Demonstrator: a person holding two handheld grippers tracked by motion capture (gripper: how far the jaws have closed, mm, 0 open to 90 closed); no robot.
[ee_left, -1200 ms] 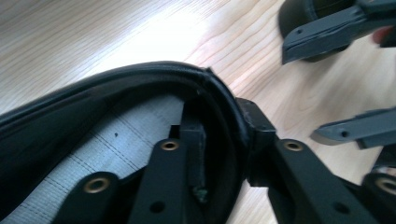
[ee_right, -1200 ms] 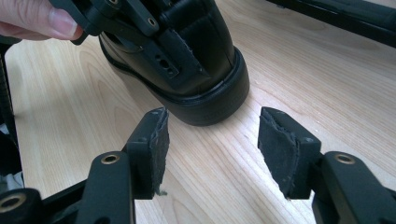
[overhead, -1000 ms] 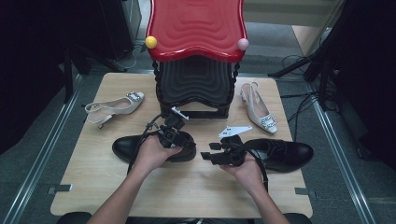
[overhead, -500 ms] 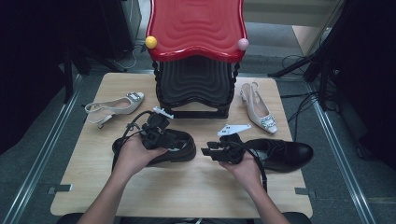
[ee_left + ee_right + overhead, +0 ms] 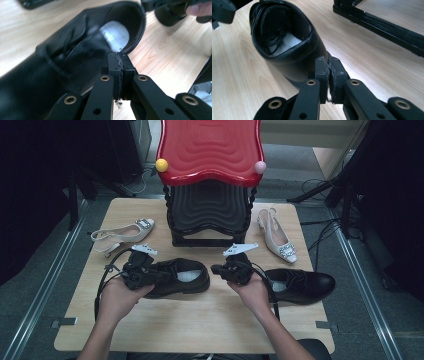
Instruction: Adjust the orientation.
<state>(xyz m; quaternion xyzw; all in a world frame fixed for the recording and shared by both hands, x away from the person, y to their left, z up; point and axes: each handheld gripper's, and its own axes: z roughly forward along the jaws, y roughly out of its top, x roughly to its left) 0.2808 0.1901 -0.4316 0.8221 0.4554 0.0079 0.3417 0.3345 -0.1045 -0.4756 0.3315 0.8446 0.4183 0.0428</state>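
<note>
Two black lace-up shoes lie on the wooden table [image 5: 200,330]. My left gripper [image 5: 158,275] is over the laced front of the left shoe [image 5: 187,279] and points right. Its jaws have just closed, and the left gripper [image 5: 119,65] has its pads pressed together with nothing visible between them, beside that shoe [image 5: 62,62]. My right gripper [image 5: 215,269] points left, between the two shoes, with the right shoe [image 5: 305,285] behind the hand. Its jaws have also just closed. The right gripper [image 5: 328,70] is shut and empty, just short of the left shoe's heel [image 5: 287,50].
A black stool with a red stool [image 5: 210,150] stacked on it stands at the back middle; its black base [image 5: 384,23] is close to my right gripper. One beige slingback heel [image 5: 122,234] lies at the left, another [image 5: 277,237] at the right. Bare wood lies along the front edge.
My left hand has slid left along the left shoe, from its opening to its laced front. The right gripper has shifted slightly up and left, toward that shoe's heel.
</note>
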